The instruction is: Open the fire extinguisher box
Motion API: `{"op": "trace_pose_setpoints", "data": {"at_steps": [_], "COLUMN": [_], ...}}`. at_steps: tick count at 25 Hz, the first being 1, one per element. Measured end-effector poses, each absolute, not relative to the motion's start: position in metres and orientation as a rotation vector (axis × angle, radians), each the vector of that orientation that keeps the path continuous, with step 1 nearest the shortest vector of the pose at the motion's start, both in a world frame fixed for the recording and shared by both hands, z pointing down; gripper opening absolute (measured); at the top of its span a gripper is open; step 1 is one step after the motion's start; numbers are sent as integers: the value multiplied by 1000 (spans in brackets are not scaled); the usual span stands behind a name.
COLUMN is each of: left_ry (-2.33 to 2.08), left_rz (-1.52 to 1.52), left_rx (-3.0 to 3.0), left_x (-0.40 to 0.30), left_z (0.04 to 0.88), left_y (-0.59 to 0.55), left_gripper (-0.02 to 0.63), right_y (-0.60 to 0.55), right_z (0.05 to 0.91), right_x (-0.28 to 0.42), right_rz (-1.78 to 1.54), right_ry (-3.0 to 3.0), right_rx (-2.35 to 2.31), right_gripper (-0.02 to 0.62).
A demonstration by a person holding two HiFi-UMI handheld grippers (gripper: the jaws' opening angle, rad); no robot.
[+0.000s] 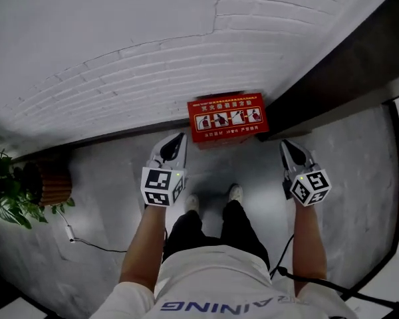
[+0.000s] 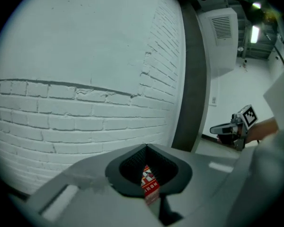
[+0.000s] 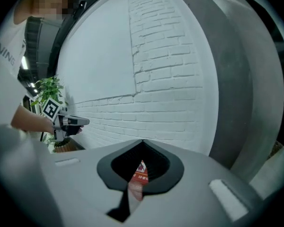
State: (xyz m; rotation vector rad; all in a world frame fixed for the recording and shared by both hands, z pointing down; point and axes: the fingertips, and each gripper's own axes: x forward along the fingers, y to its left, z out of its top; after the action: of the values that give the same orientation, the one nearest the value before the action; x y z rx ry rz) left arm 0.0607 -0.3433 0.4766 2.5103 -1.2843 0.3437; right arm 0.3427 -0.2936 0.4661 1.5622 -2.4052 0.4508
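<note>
The red fire extinguisher box [image 1: 227, 117] stands on the grey floor against the white brick wall [image 1: 120, 58], its lid with white pictograms facing up. Both grippers hang in the air short of it, pointing toward the wall. My left gripper [image 1: 180, 138] is a little left of the box, jaws together and empty. To the right of the box, my right gripper [image 1: 284, 143] is shut and holds nothing. In the left gripper view the closed tips [image 2: 146, 146] leave a slit that shows the box [image 2: 149, 182]. The right gripper view shows the same box [image 3: 141, 172] below its tips [image 3: 142, 141].
A potted plant [image 1: 6, 195] in a ribbed brown pot [image 1: 52, 182] stands at the left by the wall. A thin cable [image 1: 86, 242] lies on the floor there. A dark pillar [image 1: 339, 72] rises right of the box. The person's shoes [image 1: 235, 193] are just in front of it.
</note>
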Motion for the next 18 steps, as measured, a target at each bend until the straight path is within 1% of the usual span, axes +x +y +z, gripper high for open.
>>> {"op": "trace_pose_setpoints", "data": {"at_steps": [4, 10, 18], "left_ry": [-1346, -1430, -1437], "left_rz": [359, 387, 402], "left_rx": [2443, 2387, 2368], "left_x": [82, 116, 140], "left_z": [519, 596, 688], "left_y": [-346, -348, -341], "left_gripper": [5, 5, 5], "right_y": [-323, -342, -353], "right_z": [513, 609, 704], "right_x": [372, 412, 432], "right_rz": [479, 555, 524], "right_ry": [-2424, -2424, -2441], "right_rx": [1457, 1390, 1354], "right_gripper": [3, 3, 3]}}
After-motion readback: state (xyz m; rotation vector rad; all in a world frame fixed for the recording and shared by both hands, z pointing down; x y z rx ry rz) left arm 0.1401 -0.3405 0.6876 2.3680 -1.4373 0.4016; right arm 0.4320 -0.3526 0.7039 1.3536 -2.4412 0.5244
